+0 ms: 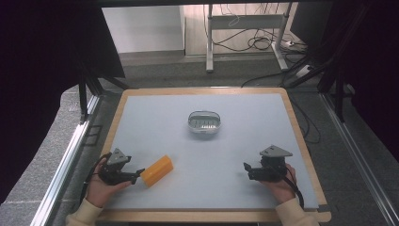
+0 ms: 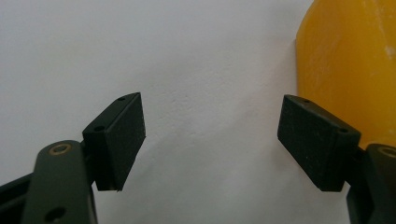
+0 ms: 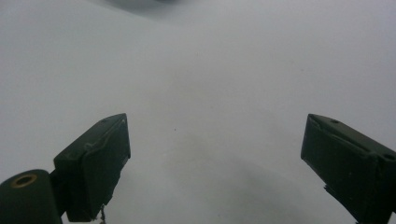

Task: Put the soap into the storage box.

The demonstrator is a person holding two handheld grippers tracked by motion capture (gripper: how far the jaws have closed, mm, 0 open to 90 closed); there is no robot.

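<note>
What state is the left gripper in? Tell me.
Open: the left gripper has bare table between its jaws; the yellow block lies beside it.

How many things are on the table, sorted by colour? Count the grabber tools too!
Yellow-orange: 1, the block, lying just beside the left gripper.
Grey: 1, the small oval basket near the middle of the table.
Black: 2, the left gripper and the right gripper, both with jaws open and holding nothing.
Total: 4
</note>
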